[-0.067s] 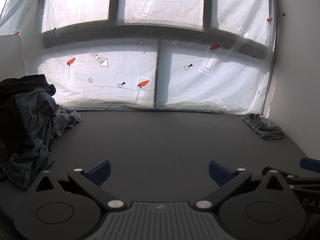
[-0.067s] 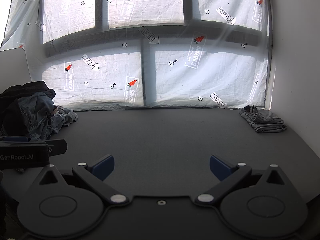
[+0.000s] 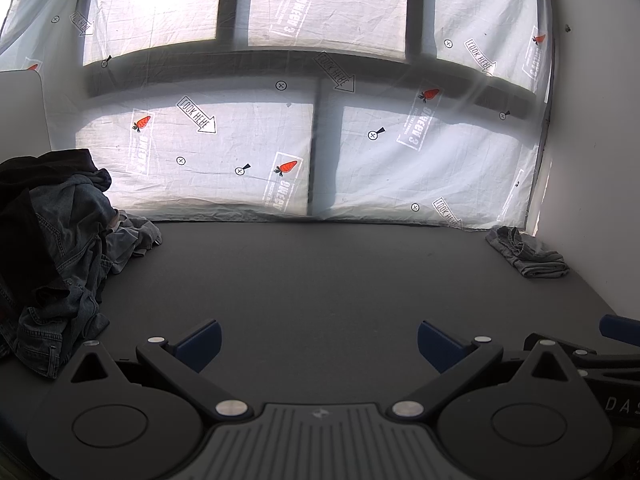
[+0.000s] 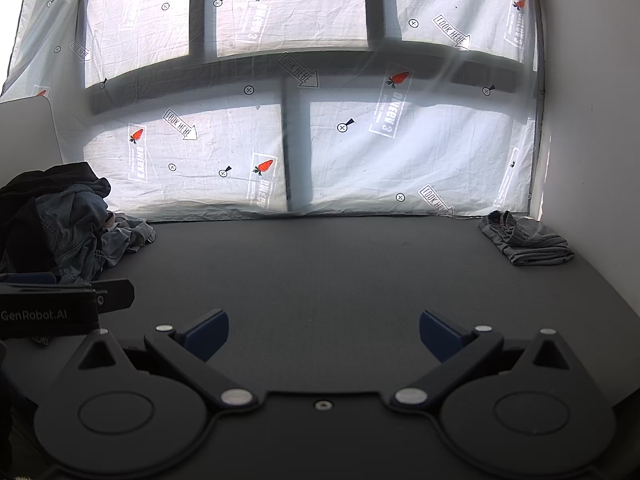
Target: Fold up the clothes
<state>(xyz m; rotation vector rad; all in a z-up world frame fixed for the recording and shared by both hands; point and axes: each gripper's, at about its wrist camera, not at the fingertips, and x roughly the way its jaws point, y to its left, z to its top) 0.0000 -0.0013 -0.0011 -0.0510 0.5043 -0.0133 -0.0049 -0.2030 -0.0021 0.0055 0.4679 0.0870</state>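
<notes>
Nothing's moved since a moment ago: both grippers, left (image 3: 319, 342) and right (image 4: 324, 334), gape empty over the table (image 3: 320, 280), pile (image 3: 52, 256) at its left edge untouched, so folding hasn't started.

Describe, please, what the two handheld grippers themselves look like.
Both the left gripper and the right gripper are matte black, with round discs, silver pivot pins and dark blue fingers. The left one has a ribbed grey centre plate; its side reads "GenRobot.AI" in the right view.
</notes>
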